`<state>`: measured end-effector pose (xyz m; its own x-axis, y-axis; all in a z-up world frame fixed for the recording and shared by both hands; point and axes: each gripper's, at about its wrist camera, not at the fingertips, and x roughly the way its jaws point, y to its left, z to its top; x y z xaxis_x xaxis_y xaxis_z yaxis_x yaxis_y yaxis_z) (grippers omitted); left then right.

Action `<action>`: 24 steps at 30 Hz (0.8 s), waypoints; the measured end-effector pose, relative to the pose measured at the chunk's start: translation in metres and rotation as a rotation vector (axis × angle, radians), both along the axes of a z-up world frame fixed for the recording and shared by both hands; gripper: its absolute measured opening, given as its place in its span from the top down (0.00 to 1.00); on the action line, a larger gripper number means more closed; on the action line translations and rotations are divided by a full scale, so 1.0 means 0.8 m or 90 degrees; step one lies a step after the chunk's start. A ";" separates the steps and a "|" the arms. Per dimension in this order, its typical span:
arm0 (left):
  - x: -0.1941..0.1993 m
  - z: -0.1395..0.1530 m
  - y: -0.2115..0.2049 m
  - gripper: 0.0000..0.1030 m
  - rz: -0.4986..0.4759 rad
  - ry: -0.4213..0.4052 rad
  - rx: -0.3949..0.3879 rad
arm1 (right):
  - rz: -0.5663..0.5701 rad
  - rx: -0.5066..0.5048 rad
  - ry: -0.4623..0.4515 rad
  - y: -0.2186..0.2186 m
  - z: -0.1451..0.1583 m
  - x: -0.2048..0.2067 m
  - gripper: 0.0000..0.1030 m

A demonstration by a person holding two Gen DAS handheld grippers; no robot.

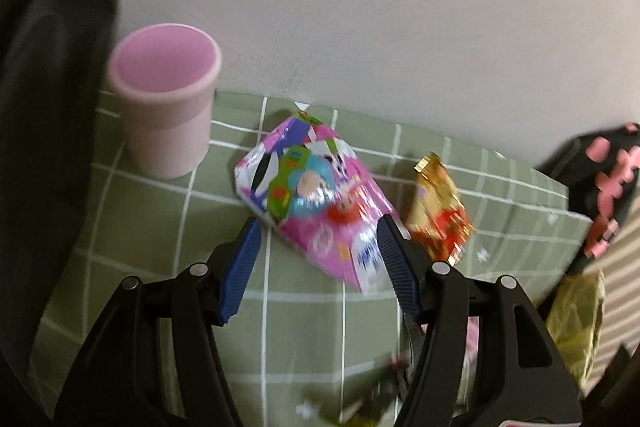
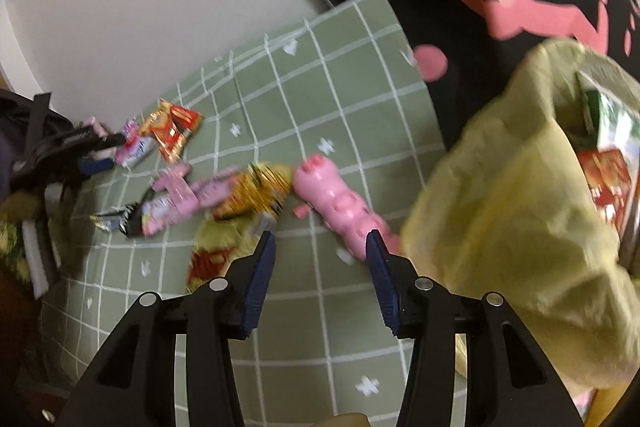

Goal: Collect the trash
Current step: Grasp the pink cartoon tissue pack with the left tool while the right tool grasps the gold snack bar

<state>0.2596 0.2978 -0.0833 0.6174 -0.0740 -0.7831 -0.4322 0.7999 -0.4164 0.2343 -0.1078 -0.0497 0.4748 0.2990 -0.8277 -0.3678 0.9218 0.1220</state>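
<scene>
Tools [image 1: 318,231] two (agape); cup [image 1: 166,99] one

The left gripper [image 1: 318,235] points steeply downward, its blue-padded jaws parted wide and pressing on nothing. The right gripper [image 2: 322,247] tilts down likewise, jaws spread apart, with nothing clamped between its pads [image 2: 260,283].

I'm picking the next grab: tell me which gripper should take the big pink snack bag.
Left. The left gripper has open jaws already straddling the pink snack bag. The right gripper hovers open by the pink pig toy, farther away.
</scene>
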 end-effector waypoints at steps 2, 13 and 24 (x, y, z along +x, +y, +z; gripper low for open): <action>0.013 0.001 -0.003 0.54 0.011 -0.002 0.009 | -0.013 -0.006 0.007 -0.011 -0.003 -0.004 0.57; 0.012 0.045 -0.027 0.94 -0.054 -0.035 0.022 | -0.017 -0.001 0.011 -0.014 -0.006 -0.012 0.57; -0.039 0.077 -0.025 0.95 -0.094 -0.058 0.056 | 0.039 0.054 0.050 0.059 -0.024 0.016 0.57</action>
